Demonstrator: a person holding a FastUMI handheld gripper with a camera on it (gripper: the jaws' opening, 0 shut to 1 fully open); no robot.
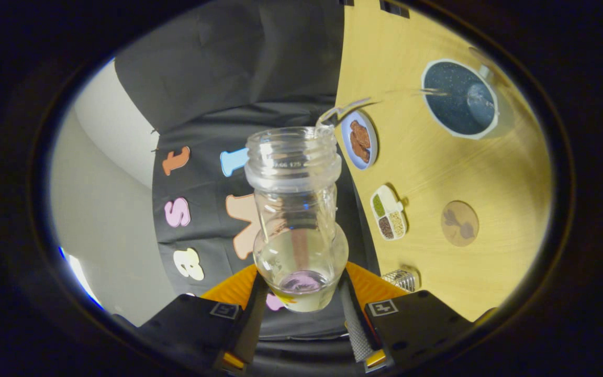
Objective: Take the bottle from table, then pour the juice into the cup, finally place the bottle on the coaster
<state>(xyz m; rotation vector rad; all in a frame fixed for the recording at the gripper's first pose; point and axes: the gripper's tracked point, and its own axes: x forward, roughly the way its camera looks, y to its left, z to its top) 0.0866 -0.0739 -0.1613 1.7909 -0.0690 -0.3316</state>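
Observation:
My gripper (300, 293) is shut on a clear open bottle (297, 209), both fingers pressing its lower body. The whole view is rolled on its side, so the bottle is tipped towards the wooden table (437, 173). A thin stream of pale juice (380, 99) leaves the bottle's mouth and arcs across into the dark speckled cup (458, 99) with a white rim. A little pale juice remains in the bottle's bottom. A round brown coaster (459, 223) lies on the table beside the cup, nearer my fingers.
A small blue plate with brown food (359, 139) and a white divided dish of grains (388, 212) sit near the table's edge. A small ribbed metallic object (401, 279) lies close to my finger. The booth's black cloth wall hangs behind the bottle.

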